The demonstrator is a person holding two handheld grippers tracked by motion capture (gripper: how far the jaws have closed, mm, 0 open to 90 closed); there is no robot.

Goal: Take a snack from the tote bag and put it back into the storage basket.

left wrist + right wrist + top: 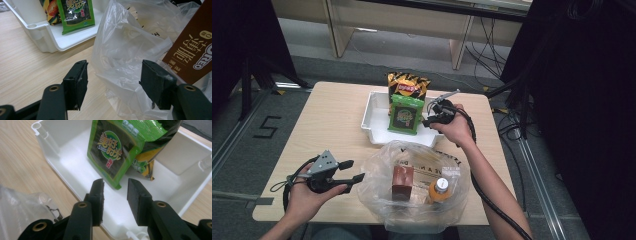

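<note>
A white tray (373,114) at the table's middle back holds a green seaweed packet (406,115) leaning upright against a black and yellow crisp bag (408,86). My right gripper (428,116) hovers at the tray's right side, open, with nothing between its pads; in the right gripper view it (115,192) points at the green packet's (112,150) lower corner, just short of it. A clear plastic bag (377,170) near the front holds a brown Oreo box (402,182) and an orange bottle (440,190). My left gripper (356,170) is open at the bag's left edge; the film (125,50) bulges between its pads (77,82) without being pinched.
The light wooden table (332,120) has bare surface left of the tray and behind my left hand. Its front edge runs close under the plastic bag. Beyond the table lie grey floor, cables and a wooden desk's legs (339,30).
</note>
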